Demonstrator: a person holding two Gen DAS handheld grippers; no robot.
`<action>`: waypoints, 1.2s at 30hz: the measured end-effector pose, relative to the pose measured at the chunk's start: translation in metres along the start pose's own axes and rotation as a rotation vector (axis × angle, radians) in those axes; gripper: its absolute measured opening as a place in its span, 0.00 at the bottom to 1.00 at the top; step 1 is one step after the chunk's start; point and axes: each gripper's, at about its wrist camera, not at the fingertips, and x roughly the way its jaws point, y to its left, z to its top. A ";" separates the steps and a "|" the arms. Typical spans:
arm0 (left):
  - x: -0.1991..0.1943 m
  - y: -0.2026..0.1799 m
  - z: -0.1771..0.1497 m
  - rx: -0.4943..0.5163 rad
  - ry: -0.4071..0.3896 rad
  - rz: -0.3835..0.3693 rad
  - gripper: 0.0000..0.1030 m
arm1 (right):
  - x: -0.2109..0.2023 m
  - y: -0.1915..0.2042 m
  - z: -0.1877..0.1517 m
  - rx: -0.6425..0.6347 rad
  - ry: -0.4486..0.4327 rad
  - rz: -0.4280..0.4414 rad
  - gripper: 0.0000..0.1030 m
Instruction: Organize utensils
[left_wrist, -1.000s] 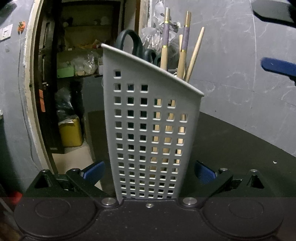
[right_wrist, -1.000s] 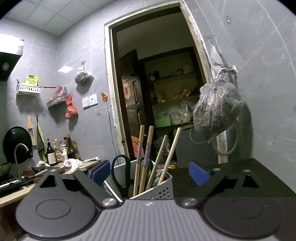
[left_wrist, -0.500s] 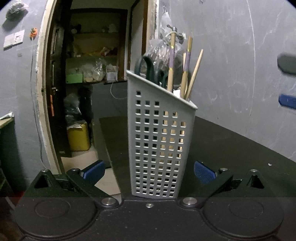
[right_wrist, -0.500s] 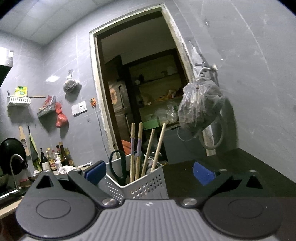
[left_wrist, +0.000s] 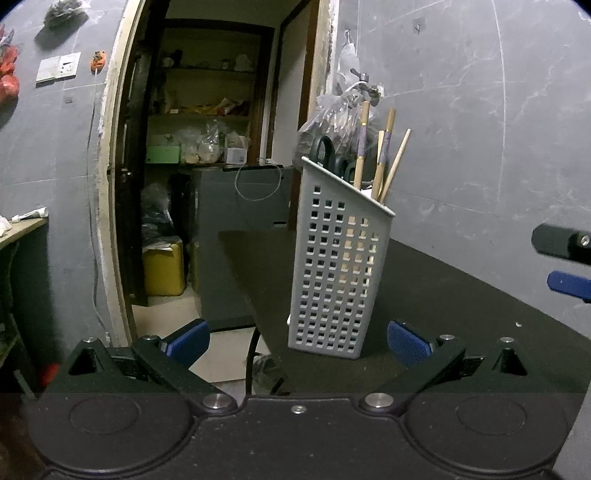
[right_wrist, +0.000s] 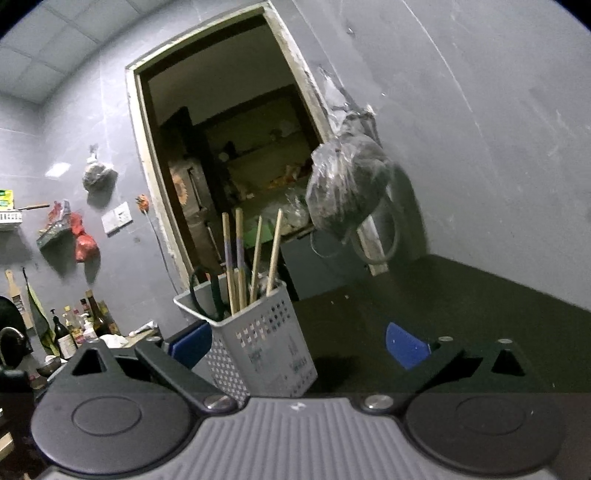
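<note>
Left claw wide, empty; right claw wide, empty too. Grey holder stands upright on table just ahead of left claw, chopsticks and scissors inside. I judge step is retreat: pull straight back, avoid clipping holder. Against second ago, holder sits farther off, outside jaws.

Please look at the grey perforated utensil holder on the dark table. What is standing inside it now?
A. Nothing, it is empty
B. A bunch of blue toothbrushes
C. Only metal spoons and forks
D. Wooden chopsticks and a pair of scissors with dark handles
D: the wooden chopsticks stick up above the rim of the utensil holder, and the dark loop handles of the scissors rise beside them; no spoons, forks or toothbrushes show.
</note>
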 end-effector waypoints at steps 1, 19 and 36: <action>-0.003 0.001 -0.001 0.002 0.004 0.004 0.99 | -0.001 0.000 -0.004 0.007 0.007 -0.008 1.00; -0.036 0.004 -0.025 0.008 0.080 0.027 0.99 | -0.027 0.023 -0.038 -0.098 0.106 -0.180 1.00; -0.052 -0.002 -0.027 0.018 0.061 0.048 0.99 | -0.031 0.030 -0.057 -0.149 0.199 -0.233 1.00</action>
